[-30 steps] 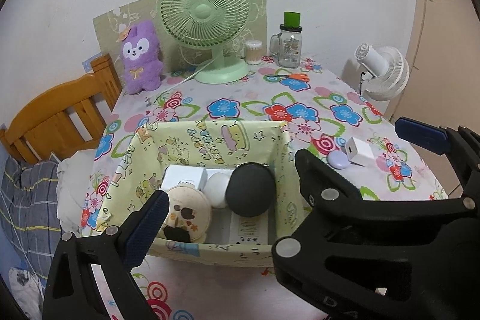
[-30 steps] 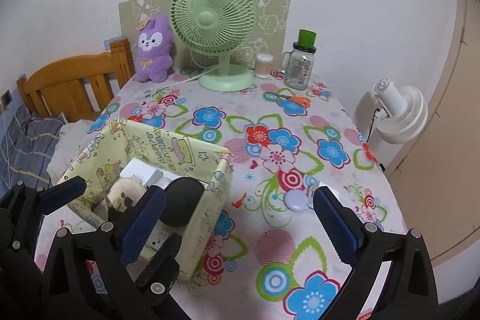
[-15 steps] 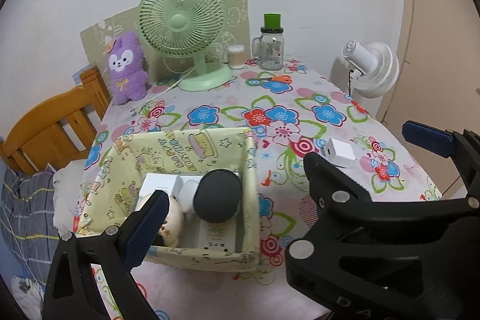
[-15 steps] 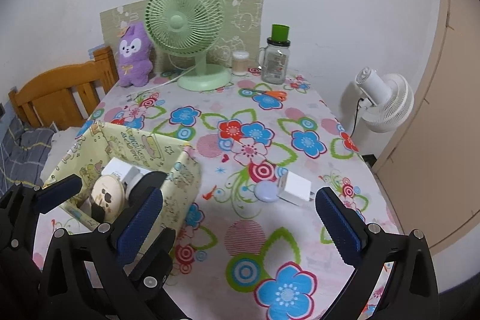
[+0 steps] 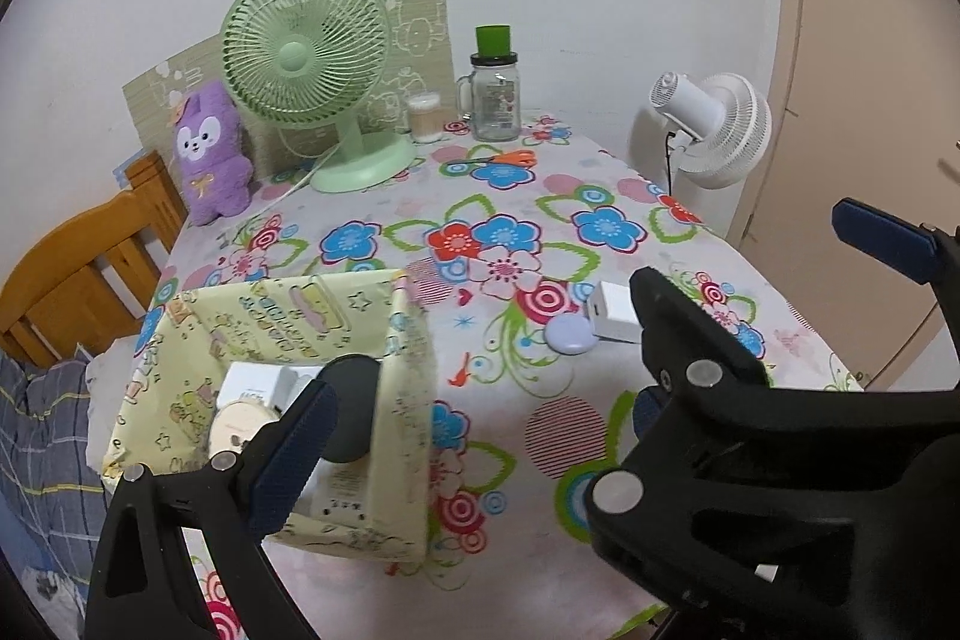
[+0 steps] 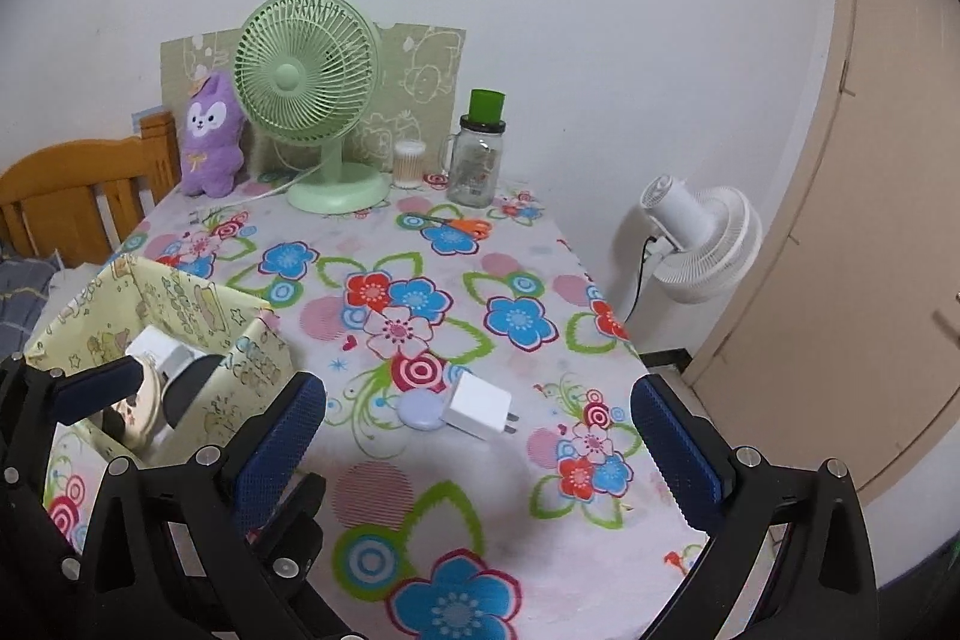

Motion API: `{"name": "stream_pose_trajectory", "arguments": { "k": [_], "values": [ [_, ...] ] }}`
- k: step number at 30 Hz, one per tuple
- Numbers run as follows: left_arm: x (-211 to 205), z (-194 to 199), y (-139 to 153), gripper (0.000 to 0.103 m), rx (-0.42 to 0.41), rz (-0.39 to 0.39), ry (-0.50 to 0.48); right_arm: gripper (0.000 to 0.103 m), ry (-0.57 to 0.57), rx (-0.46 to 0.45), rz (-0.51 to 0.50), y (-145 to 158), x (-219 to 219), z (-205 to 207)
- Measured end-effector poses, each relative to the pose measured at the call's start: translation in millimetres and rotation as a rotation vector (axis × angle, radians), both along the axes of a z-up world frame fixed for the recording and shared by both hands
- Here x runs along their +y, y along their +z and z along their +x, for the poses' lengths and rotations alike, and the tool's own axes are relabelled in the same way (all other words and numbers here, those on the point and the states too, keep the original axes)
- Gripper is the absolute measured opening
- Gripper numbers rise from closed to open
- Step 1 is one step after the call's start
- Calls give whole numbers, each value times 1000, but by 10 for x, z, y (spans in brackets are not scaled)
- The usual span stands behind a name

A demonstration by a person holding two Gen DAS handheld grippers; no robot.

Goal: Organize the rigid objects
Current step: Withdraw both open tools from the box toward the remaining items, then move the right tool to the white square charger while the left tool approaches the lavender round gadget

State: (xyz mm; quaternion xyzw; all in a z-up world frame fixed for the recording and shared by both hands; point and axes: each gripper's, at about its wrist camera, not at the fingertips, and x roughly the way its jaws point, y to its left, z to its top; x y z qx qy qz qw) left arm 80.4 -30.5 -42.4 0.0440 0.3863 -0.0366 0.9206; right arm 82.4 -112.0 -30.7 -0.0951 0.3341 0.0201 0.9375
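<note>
Two items are not yet filed on the floral desk (image 6: 456,514): a white charger plug (image 6: 478,407) and a lilac puck (image 6: 420,411), touching, right of the yellow fabric bin (image 5: 408,400) that holds the other items. The right hand-held gripper (image 6: 480,454) hovers near them, jaws wide and empty; the left hand-held gripper (image 5: 570,334) is likewise wide. The charger looks light, stiff and smooth, best pinched across its flat sides, away from the prongs.
</note>
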Motion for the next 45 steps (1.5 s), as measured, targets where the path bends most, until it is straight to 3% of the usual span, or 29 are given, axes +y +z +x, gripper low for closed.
{"name": "stream_pose_trajectory", "arguments": {
  "k": [16,23,33,45],
  "values": [
    [-399,192,-177,99,19,-23,-25,103,3,83,51,-157,-440,167],
    [-586,265,-301,99,-16,11,-35,102,0,116,78,-330,-620,305],
    [-646,426,-547,97,-6,-3,-8,102,22,121,14,-570,-657,480],
    [-618,738,-891,83,79,-9,22,96,55,192,36,-941,-674,780]
  ]
}}
